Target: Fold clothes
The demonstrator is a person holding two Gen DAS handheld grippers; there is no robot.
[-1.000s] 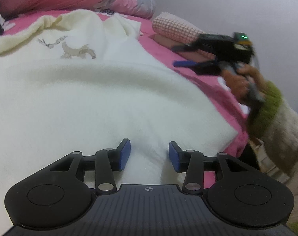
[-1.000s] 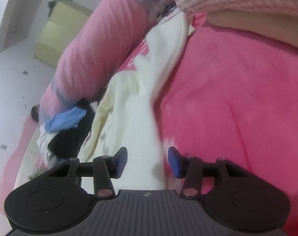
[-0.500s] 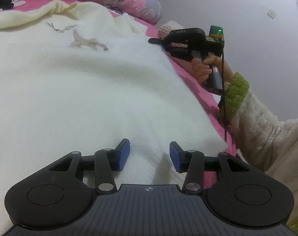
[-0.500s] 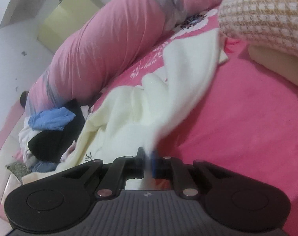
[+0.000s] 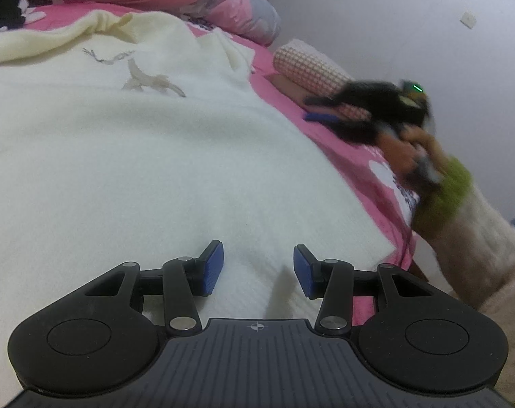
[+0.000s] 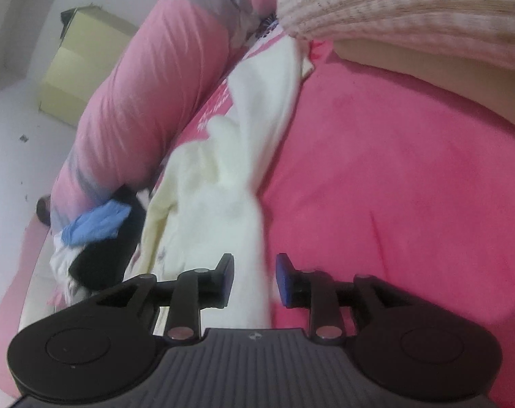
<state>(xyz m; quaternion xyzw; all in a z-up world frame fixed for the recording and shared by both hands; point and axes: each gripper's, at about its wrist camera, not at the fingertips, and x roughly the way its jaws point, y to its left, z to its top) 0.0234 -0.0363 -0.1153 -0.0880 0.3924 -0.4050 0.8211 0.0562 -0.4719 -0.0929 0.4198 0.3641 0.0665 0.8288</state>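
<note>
A cream-white fleece garment [image 5: 155, 170] with a small embroidered motif [image 5: 148, 78] lies spread over the pink bed sheet [image 5: 352, 156]. My left gripper [image 5: 257, 265] hovers open just above its near part, nothing between the pads. In the right wrist view the same garment [image 6: 223, 204] runs away from me as a long strip. Its near edge lies between the open fingers of my right gripper [image 6: 254, 278], which do not pinch it. From the left wrist view the right gripper [image 5: 312, 108] is blurred, low over the sheet beside the garment, held by a hand [image 5: 403, 149].
A pink bolster [image 6: 148, 102] lies along the far side of the bed. A checked pillow [image 5: 312, 64] sits at the bed's head. Blue and black clothes [image 6: 94, 231] are piled beyond the garment. A yellow box [image 6: 77, 68] stands against the wall. A green-cuffed sleeve [image 5: 451, 187] is at right.
Half a second ago my right gripper was shut on the garment's edge and lifted; now it has opened, let go and dropped toward the sheet. The left gripper stayed open over the garment.
</note>
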